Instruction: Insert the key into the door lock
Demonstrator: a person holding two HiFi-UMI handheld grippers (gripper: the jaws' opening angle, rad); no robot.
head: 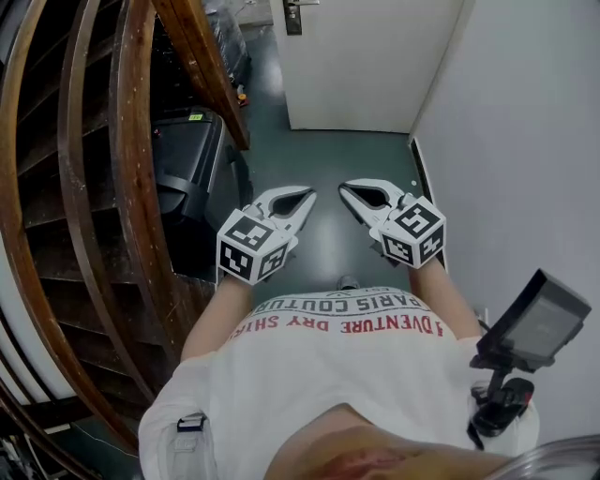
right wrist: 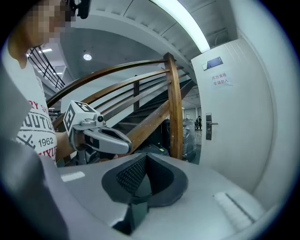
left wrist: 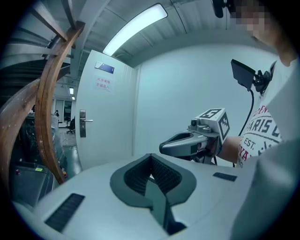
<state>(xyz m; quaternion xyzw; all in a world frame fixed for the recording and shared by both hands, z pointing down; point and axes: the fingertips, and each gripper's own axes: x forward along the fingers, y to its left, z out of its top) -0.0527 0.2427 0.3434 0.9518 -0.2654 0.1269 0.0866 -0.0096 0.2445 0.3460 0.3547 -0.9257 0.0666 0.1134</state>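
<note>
The white door (head: 375, 56) stands ahead at the end of a narrow hall. Its metal lock plate with a lever handle (head: 292, 17) shows at the top of the head view, and also as the lock plate (left wrist: 83, 123) and the lock plate (right wrist: 208, 125) in the two gripper views. My left gripper (head: 305, 197) and right gripper (head: 345, 190) are held side by side at waist height, pointing toward the door and well short of it. Both have their jaws shut with nothing visible between them, as seen at the left gripper (left wrist: 151, 155) and the right gripper (right wrist: 146, 155). No key is in view.
A curved wooden stair rail (head: 131, 187) and a black machine (head: 187, 159) crowd the left side. A white wall (head: 525, 141) closes the right. Dark green floor (head: 323, 150) runs to the door. A small screen on a mount (head: 534, 323) hangs at my right hip.
</note>
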